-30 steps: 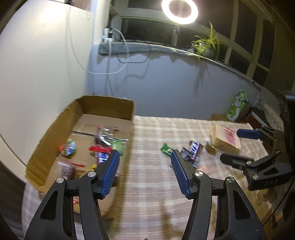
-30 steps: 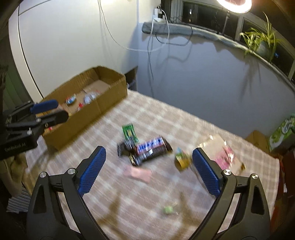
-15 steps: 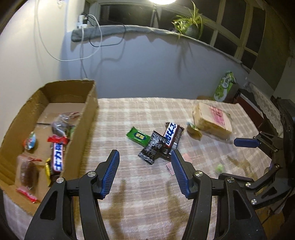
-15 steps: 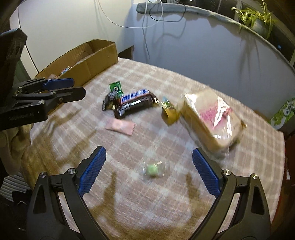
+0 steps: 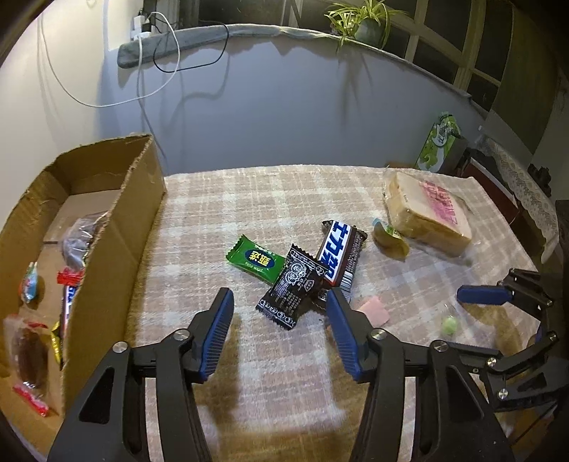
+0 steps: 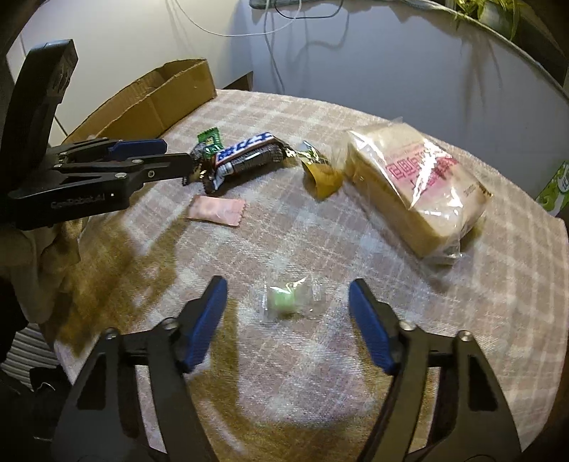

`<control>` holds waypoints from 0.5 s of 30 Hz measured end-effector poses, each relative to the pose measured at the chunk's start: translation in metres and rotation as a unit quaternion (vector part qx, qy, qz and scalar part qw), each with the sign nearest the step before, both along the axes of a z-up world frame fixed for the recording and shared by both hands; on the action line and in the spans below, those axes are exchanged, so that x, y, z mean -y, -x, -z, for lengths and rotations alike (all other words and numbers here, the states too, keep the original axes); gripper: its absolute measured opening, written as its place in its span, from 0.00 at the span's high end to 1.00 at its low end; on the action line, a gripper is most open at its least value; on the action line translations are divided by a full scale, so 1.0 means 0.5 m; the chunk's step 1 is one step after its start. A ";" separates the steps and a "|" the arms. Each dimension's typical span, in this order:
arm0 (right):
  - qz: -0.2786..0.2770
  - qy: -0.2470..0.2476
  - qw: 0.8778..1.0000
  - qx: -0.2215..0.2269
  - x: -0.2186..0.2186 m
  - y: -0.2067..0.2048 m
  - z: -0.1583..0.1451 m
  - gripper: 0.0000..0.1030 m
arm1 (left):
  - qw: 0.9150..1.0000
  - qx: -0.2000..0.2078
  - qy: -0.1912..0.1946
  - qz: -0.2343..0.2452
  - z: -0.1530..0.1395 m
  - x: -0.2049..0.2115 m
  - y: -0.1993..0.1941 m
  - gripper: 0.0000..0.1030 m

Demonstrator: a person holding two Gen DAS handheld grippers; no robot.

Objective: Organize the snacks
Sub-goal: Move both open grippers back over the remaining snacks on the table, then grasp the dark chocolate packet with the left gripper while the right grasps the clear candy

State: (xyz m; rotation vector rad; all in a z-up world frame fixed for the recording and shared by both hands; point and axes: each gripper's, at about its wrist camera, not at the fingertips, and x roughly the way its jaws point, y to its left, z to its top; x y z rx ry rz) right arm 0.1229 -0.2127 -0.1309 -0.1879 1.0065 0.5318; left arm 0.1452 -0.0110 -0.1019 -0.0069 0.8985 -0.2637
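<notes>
The small green candy in clear wrap [image 6: 287, 300] lies between the wide-apart fingers of the right claw [image 6: 288, 312]; nothing is gripped. The left claw [image 5: 281, 312] gapes over the black snack packet [image 5: 291, 293]; it holds nothing.

A lived-in home room at night, plaid cloth-covered counter [image 5: 270, 199], potted spider plant [image 5: 362, 21] on a padded window ledge [image 5: 249, 30] under dark panes, charger cables [image 5: 142, 64] trailing down the wall, lace-draped furniture [image 5: 522, 177], worn cardboard box [image 5: 106, 227] of snacks

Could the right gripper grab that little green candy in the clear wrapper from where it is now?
Probably yes: the right gripper is open, the green candy lies between its fingers on the tablecloth, and nothing blocks it.
</notes>
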 end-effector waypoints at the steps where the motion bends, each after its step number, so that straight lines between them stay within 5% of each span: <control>1: 0.002 -0.002 1.000 -0.004 0.002 -0.003 0.004 0.35 | 1.000 -0.001 0.000 0.000 0.003 0.001 -0.002 0.50; 8: 0.006 -0.001 1.000 0.000 0.008 -0.004 0.006 0.47 | 1.000 -0.012 0.006 0.004 0.021 -0.003 -0.029 0.57; 15: 0.006 0.005 1.000 0.005 0.008 -0.001 0.005 0.61 | 1.000 -0.018 0.014 0.020 0.026 0.009 -0.034 0.83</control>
